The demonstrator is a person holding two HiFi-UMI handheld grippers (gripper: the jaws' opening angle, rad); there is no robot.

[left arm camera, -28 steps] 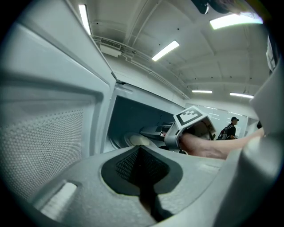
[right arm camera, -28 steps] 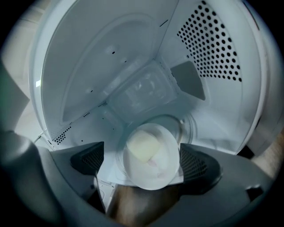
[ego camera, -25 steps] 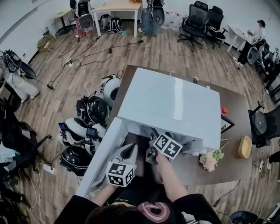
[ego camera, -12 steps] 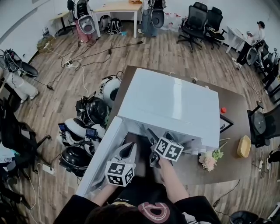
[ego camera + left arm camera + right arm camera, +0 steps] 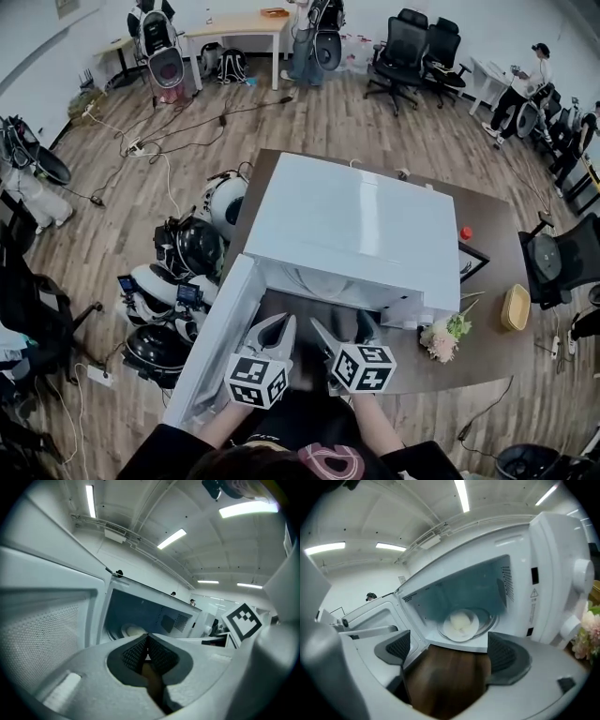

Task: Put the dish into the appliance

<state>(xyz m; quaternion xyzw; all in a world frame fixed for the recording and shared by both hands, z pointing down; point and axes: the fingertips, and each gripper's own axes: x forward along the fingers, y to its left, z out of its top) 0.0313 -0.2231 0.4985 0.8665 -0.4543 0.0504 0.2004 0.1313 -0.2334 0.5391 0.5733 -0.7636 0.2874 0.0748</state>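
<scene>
— Where was the dish?

— The brown table (image 5: 490, 246) carried the white microwave (image 5: 356, 230), with its door (image 5: 220, 337) swung open at my left. The white dish (image 5: 461, 623) lay inside the chamber with a pale lump on it.

— And your grippers?

— Both were just outside the opening. My right gripper (image 5: 451, 646) had its fingers (image 5: 506, 653) spread wide with nothing between them. My left gripper (image 5: 146, 651) had its fingers pressed together, empty.

A warning triangle (image 5: 533, 593) on the microwave (image 5: 555, 559); print unreadable.
</scene>
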